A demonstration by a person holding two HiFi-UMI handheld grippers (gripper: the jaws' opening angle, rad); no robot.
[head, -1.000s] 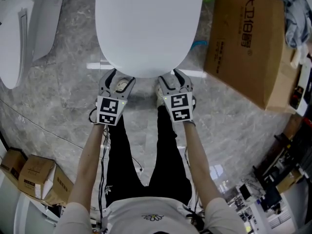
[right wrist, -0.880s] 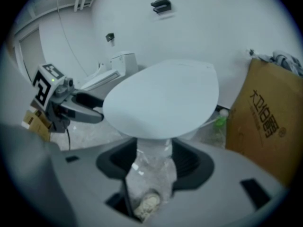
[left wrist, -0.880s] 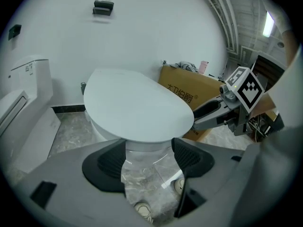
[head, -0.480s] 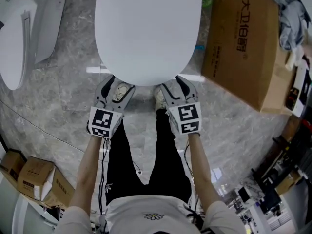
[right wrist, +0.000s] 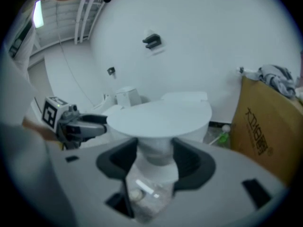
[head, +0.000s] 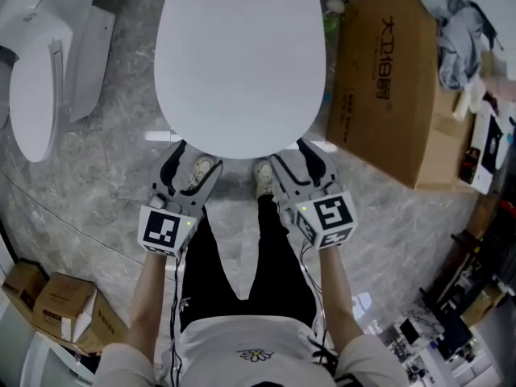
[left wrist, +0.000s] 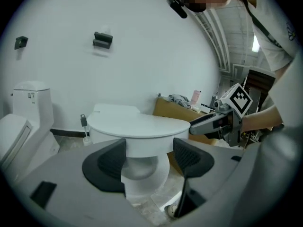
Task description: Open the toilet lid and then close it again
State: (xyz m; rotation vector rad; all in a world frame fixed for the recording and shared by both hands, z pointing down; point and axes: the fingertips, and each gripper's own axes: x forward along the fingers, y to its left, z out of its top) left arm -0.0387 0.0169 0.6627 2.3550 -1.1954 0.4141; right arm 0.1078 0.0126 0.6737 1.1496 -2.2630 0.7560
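The left gripper (head: pixel 189 170) is hovering with its fingers (left wrist: pixel 111 162) spread wide and nothing between them. The right gripper (head: pixel 300 164) is hovering beside it, its fingers (right wrist: pixel 189 160) likewise parted and empty. Below the fingertips, the person's shoes (head: pixel 203 170) are standing on the grey marbled floor (head: pixel 121 160). Just beyond both pairs of fingertips, the white toilet lid (head: pixel 242 55) is lying flat and closed on its bowl, its rounded front edge facing the fingers and gripped by neither. Outward of the right fingers a cardboard box (head: pixel 387 79) is standing beside the bowl, and outward of the left fingers a second toilet (head: pixel 40 79) is sitting near the wall.
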